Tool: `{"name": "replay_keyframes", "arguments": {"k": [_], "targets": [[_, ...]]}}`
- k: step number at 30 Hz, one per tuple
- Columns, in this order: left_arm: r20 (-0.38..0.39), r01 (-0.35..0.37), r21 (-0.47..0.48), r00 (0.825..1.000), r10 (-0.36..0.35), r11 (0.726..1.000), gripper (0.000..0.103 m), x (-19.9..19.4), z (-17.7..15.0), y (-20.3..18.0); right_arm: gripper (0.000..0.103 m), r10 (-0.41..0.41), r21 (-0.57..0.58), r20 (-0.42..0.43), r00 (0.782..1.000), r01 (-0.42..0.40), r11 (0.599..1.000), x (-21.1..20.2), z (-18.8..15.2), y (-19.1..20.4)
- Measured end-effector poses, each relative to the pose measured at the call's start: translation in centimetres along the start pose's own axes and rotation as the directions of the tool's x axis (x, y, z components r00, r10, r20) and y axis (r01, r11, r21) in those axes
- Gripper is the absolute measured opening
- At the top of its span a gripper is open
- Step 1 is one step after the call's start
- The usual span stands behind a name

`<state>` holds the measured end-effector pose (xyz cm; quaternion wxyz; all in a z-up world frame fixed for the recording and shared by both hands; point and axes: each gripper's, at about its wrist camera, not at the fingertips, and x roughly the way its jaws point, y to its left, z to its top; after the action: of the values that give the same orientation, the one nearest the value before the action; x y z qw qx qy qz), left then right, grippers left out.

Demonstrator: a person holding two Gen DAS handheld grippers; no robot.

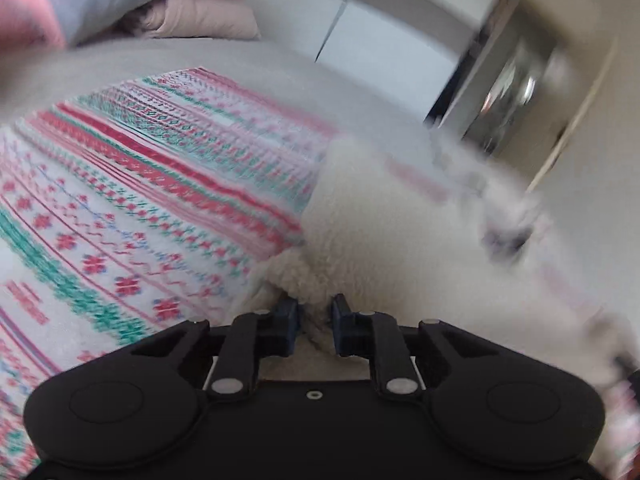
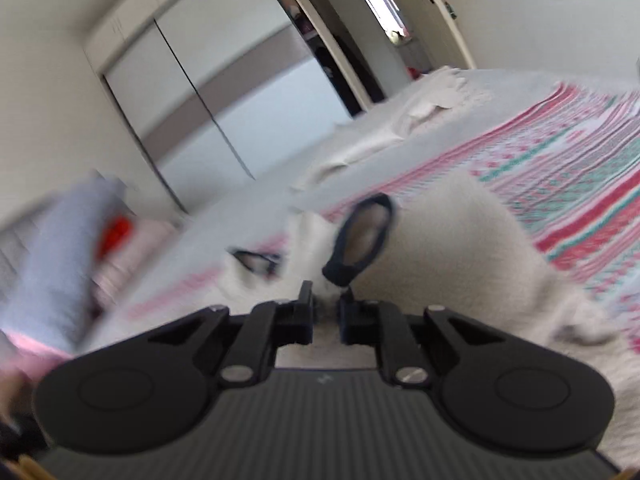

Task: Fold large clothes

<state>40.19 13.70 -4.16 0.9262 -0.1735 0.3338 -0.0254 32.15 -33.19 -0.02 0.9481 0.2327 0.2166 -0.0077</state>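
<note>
A large garment lies spread on the bed, its outside (image 1: 140, 200) knitted in red, green and white bands and its lining (image 1: 380, 220) white fleece. A turned-back flap shows that lining. My left gripper (image 1: 316, 308) is shut on the fleece edge, with the fabric bunched between its fingertips. In the right wrist view the banded side (image 2: 580, 168) runs off to the right and the fleece flap (image 2: 460, 248) rises in front. My right gripper (image 2: 327, 300) is shut on the fleece just below a dark fabric loop (image 2: 362, 236). Both views are blurred.
The pale bed cover (image 2: 380, 120) lies rumpled beyond the garment. A blurred grey-blue cloth (image 2: 68, 260) and something orange-red (image 2: 116, 236) sit at the left, near a folded pale pink quilt (image 1: 200, 16). A sliding-door wardrobe (image 2: 192, 92) and an open doorway (image 2: 384, 8) stand behind.
</note>
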Motion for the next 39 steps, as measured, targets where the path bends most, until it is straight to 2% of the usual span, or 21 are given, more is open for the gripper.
{"name": "replay_keyframes", "arguments": {"k": [2, 3, 5, 6, 8, 11, 13, 15, 19, 21, 22, 23, 24, 25, 26, 27, 29, 31, 35, 37, 39], "targets": [[-0.004, -0.067, 0.11, 0.998, 0.067, 0.992, 0.02, 0.0, -0.4, -1.9, 0.011, -0.096, -0.049, -0.114, 0.989, 0.091, 0.995, 1.9, -2.0, -0.8], [-0.004, -0.09, 0.14, 0.996, 0.091, 0.986, 0.023, -0.4, -0.2, -2.6, 0.012, -0.087, -0.071, -0.087, 0.992, 0.081, 0.994, 1.7, -2.5, -0.9], [-0.012, -0.104, 0.167, 0.994, 0.107, 0.98, 0.026, -1.4, 0.2, -3.3, 0.018, -0.088, -0.074, -0.101, 0.991, 0.081, 0.994, 1.4, -1.5, -0.4], [-0.012, -0.107, 0.175, 0.994, 0.111, 0.979, 0.029, -2.0, 0.4, -3.6, 0.032, -0.083, -0.066, -0.091, 0.992, 0.077, 0.995, 0.9, -1.0, -0.2], [0.014, -0.122, 0.198, 0.992, 0.122, 0.973, 0.037, -3.1, 1.1, -4.2, 0.049, -0.125, -0.099, -0.021, 0.992, 0.122, 0.988, -0.6, -0.5, 0.7], [0.122, -0.174, 0.23, 0.981, 0.149, 0.958, 0.045, -3.9, 2.6, -6.2, 0.049, -0.185, -0.142, 0.073, 0.98, 0.194, 0.971, -1.8, 0.6, 1.9], [0.169, -0.173, 0.271, 0.977, 0.13, 0.947, 0.045, -3.5, 3.6, -7.9, 0.049, -0.169, -0.164, 0.097, 0.981, 0.183, 0.969, -1.6, 1.3, 2.9], [0.197, -0.172, 0.33, 0.974, 0.111, 0.928, 0.045, -1.9, 4.5, -9.7, 0.049, -0.161, -0.205, 0.124, 0.979, 0.184, 0.961, -0.9, 1.8, 3.9], [0.274, -0.225, 0.437, 0.956, 0.109, 0.871, 0.045, 3.5, 6.5, -11.4, 0.049, -0.163, -0.25, 0.116, 0.98, 0.187, 0.95, 1.9, 2.1, 5.2], [0.277, -0.23, 0.445, 0.954, 0.111, 0.866, 0.045, 6.4, 6.6, -10.7, 0.049, -0.187, -0.272, 0.112, 0.976, 0.211, 0.939, 3.8, 2.2, 5.1], [0.27, -0.244, 0.442, 0.954, 0.132, 0.863, 0.045, 7.9, 6.6, -10.1, 0.049, -0.202, -0.278, 0.106, 0.974, 0.224, 0.934, 4.7, 2.1, 4.7], [0.26, -0.289, 0.438, 0.947, 0.188, 0.851, 0.045, 9.6, 6.3, -9.3, 0.048, -0.222, -0.284, 0.089, 0.971, 0.238, 0.929, 5.6, 1.9, 4.2], [0.255, -0.334, 0.447, 0.937, 0.24, 0.83, 0.044, 11.2, 5.8, -8.5, 0.043, -0.248, -0.287, 0.066, 0.966, 0.257, 0.923, 6.6, 1.4, 3.5], [0.251, -0.376, 0.453, 0.924, 0.289, 0.808, 0.045, 12.8, 5.0, -7.5, 0.044, -0.285, -0.294, 0.039, 0.958, 0.284, 0.913, 7.6, 0.9, 2.6], [0.25, -0.363, 0.431, 0.928, 0.277, 0.826, 0.045, 13.2, 4.8, -6.8, 0.045, -0.293, -0.295, 0.023, 0.956, 0.286, 0.912, 8.3, 0.2, 1.6], [0.258, -0.367, 0.421, 0.925, 0.278, 0.829, 0.045, 13.2, 5.0, -6.8, 0.045, -0.256, -0.267, 0.025, 0.966, 0.253, 0.93, 8.4, -0.3, 0.6], [0.265, -0.387, 0.433, 0.918, 0.296, 0.814, 0.045, 13.6, 5.0, -7.1, 0.045, -0.229, -0.224, 0.018, 0.973, 0.227, 0.948, 8.2, -0.1, -0.2], [0.277, -0.399, 0.444, 0.913, 0.301, 0.802, 0.046, 13.4, 4.9, -7.5, 0.044, -0.239, -0.234, 0.017, 0.971, 0.236, 0.943, 8.2, -0.1, 0.1], [0.265, -0.369, 0.445, 0.925, 0.274, 0.816, 0.047, 10.1, 5.1, -7.9, 0.049, -0.247, -0.244, -0.012, 0.969, 0.237, 0.94, 6.5, 0.6, 1.2], [0.244, -0.337, 0.428, 0.936, 0.252, 0.839, 0.06, 7.6, 5.0, -8.1, 0.054, -0.231, -0.224, -0.033, 0.972, 0.218, 0.95, 4.6, 1.3, 1.4], [0.221, -0.294, 0.412, 0.951, 0.218, 0.863, 0.067, 4.9, 4.8, -8.3, 0.059, -0.224, -0.208, -0.035, 0.974, 0.212, 0.955, 2.4, 1.8, 1.6]]}}
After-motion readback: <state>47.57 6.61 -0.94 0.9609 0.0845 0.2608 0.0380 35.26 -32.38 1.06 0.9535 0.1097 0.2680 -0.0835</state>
